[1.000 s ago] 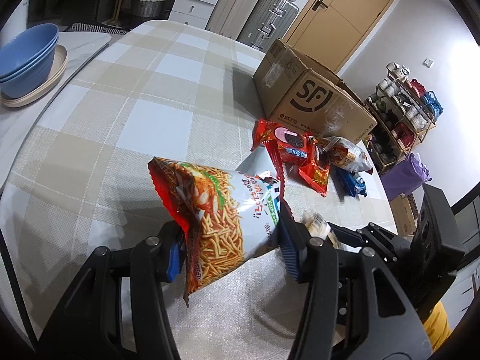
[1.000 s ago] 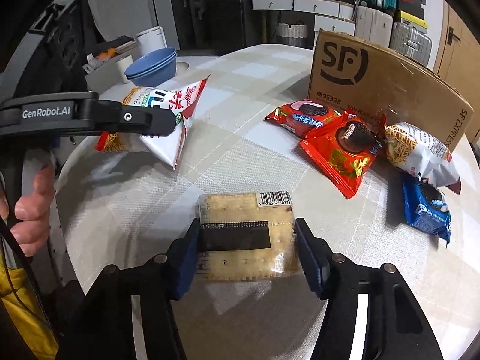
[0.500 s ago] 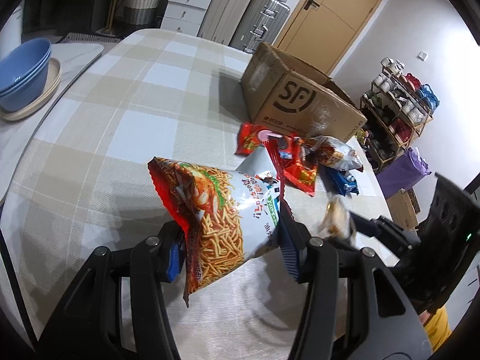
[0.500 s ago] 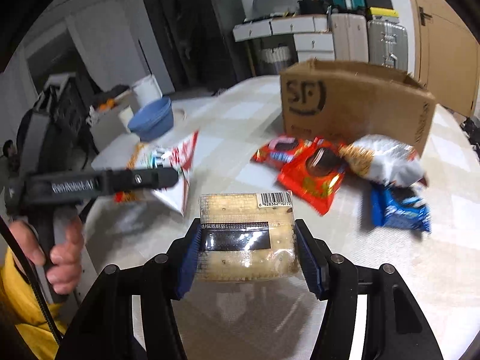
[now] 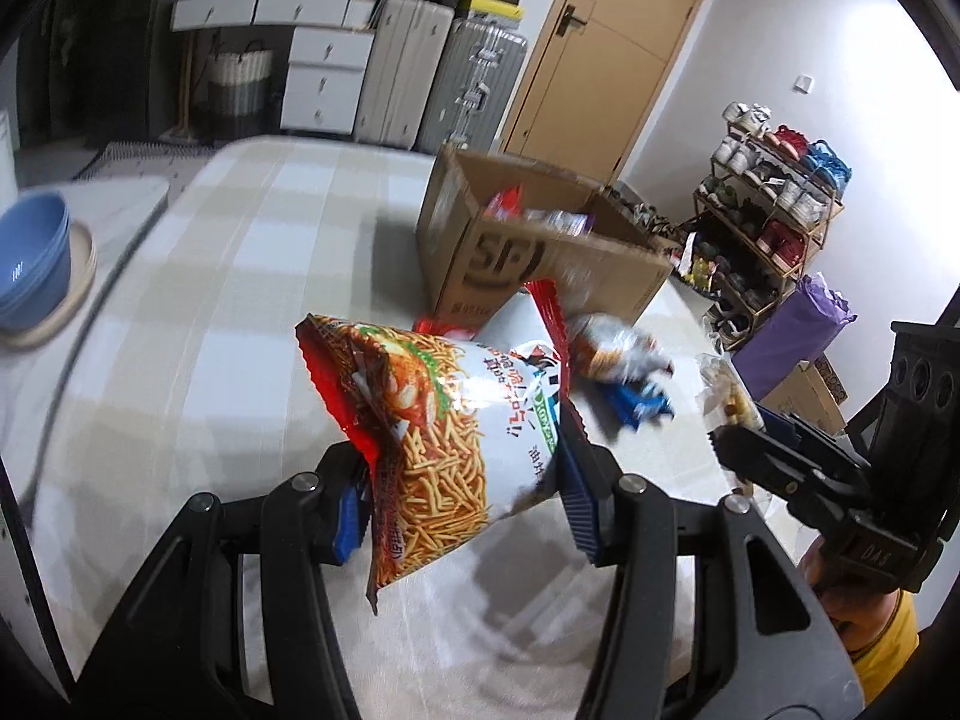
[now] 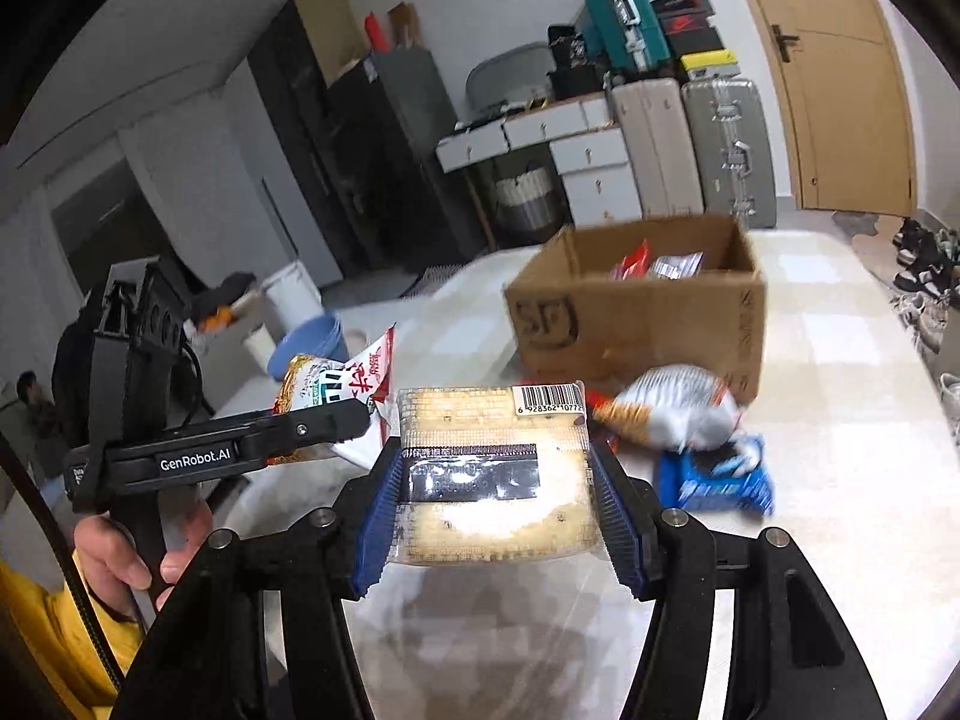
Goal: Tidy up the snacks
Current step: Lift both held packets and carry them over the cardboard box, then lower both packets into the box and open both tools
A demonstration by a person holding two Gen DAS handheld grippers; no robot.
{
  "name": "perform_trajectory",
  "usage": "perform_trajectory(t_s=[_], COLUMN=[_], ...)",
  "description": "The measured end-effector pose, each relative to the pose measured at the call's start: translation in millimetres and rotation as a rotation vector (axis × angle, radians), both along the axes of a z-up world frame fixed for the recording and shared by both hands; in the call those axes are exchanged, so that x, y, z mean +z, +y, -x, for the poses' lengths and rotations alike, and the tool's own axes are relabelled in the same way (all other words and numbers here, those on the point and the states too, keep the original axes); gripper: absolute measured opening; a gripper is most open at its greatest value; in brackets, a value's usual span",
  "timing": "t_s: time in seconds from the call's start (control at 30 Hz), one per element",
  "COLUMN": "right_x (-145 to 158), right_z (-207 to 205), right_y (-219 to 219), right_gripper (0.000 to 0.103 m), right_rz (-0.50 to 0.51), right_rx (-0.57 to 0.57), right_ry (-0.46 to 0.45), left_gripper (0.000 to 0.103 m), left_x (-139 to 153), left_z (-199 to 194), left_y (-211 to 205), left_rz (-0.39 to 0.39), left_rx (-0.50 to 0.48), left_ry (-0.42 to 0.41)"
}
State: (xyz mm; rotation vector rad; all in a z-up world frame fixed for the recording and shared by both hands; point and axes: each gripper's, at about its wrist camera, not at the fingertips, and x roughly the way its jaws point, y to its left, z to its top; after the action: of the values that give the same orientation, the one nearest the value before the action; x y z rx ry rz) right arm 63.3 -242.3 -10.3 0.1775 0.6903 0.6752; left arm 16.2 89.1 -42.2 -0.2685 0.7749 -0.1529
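My left gripper (image 5: 462, 492) is shut on a red and white bag of noodle snacks (image 5: 438, 420), held up above the checked tablecloth. My right gripper (image 6: 498, 516) is shut on a clear pack of crackers (image 6: 492, 450) with a barcode, also lifted off the table. Each gripper shows in the other's view: the left gripper (image 6: 336, 420) with its noodle bag (image 6: 342, 384), and the right gripper (image 5: 750, 450) with its crackers (image 5: 726, 396). Ahead stands an open cardboard box (image 5: 540, 258) (image 6: 636, 312) with a few packets inside.
Loose snack packets lie before the box: a white and orange bag (image 6: 666, 408) and a blue packet (image 6: 714, 474). Blue bowls (image 5: 30, 264) sit at the table's far left. Suitcases, drawers and a shoe rack (image 5: 768, 210) stand beyond. A person's hand (image 6: 126, 546) grips the left handle.
Both grippers have risen with their snacks. The box's open top and its contents have come into view, and the loose packets now sit lower and farther off.
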Motion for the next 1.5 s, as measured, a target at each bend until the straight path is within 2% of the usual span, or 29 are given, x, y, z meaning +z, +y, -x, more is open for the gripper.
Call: perform_trajectory(t_s=[0.17, 0.33, 0.53, 0.63, 0.73, 0.8, 0.9, 1.1, 1.33, 1.5], right_x=[38.3, 73.4, 107.2, 119.5, 127.2, 129.2, 125.8, 110.5, 85.1, 64.2], right_z=[-17.9, -35.9, -62.2, -77.4, -101.2, -117.1, -139.8, -190.5, -230.4, -246.6], right_y=[-18.3, -27.0, -26.3, -23.6, -19.0, -17.6, -15.5, -9.5, -6.4, -6.4], right_gripper=[0.06, 0.06, 0.06, 0.06, 0.06, 0.06, 0.06, 0.06, 0.06, 0.06], right_rz=[-0.046, -0.064, -0.064, -0.053, -0.045, -0.048, -0.037, -0.009, 0.028, 0.051], right_rx=[-0.069, -0.114, -0.122, -0.118, -0.127, -0.131, -0.147, -0.149, -0.156, -0.151], right_ry=[-0.033, -0.083, -0.129, -0.152, -0.164, -0.164, -0.158, -0.12, -0.07, -0.039], left_gripper=[0.05, 0.05, 0.05, 0.05, 0.05, 0.05, 0.05, 0.05, 0.05, 0.05], left_x=[32.9, 64.7, 100.7, 113.4, 120.5, 123.3, 125.7, 121.0, 103.7, 88.1], left_z=[-19.7, -45.5, -90.4, -117.5, -149.3, -169.4, -199.2, -247.9, -296.8, -314.5], left_y=[-6.6, -8.4, -12.3, -19.2, -26.5, -29.5, -33.5, -46.7, -57.8, -71.4], left_rz=[-0.05, -0.064, -0.094, -0.143, -0.176, -0.157, -0.173, -0.16, -0.164, -0.191], left_rx=[-0.024, -0.057, -0.079, -0.1, -0.115, -0.125, -0.094, -0.097, -0.116, -0.13], left_ry=[-0.053, -0.094, -0.136, -0.166, -0.149, -0.138, -0.128, -0.106, -0.049, -0.025])
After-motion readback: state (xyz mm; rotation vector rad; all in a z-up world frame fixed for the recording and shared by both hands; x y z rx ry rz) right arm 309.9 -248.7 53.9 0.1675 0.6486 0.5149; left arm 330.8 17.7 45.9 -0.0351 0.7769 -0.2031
